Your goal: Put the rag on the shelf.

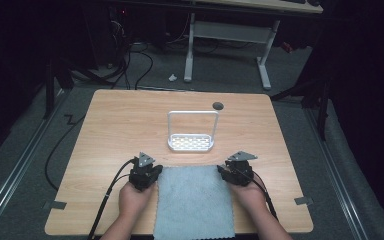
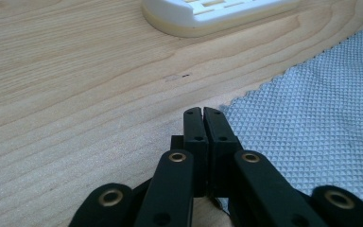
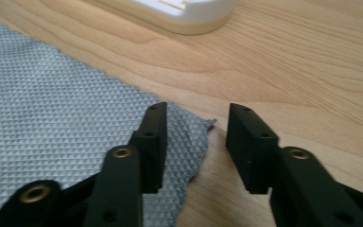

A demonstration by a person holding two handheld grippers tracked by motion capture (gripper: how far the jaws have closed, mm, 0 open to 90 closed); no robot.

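Observation:
A grey waffle-weave cloth (image 1: 192, 205) lies flat at the table's near edge, between the person's two hands. My left gripper (image 1: 152, 172) sits at the cloth's far left corner. In the left gripper view its jaws (image 2: 203, 111) are pressed together, and the cloth's corner (image 2: 283, 123) runs in under the right jaw at the seam. My right gripper (image 1: 228, 172) is at the far right corner. It stands open (image 3: 196, 111), one jaw over the cloth (image 3: 52, 104) and the other over bare wood, with the corner tip between them and untouched.
A white slotted rack (image 1: 191, 143) with a tall loop handle stands mid-table just beyond the cloth, and its base shows close ahead of both grippers (image 2: 208, 19) (image 3: 179, 14). A dark round disc (image 1: 218, 105) sits behind it. Cables trail on the floor at left.

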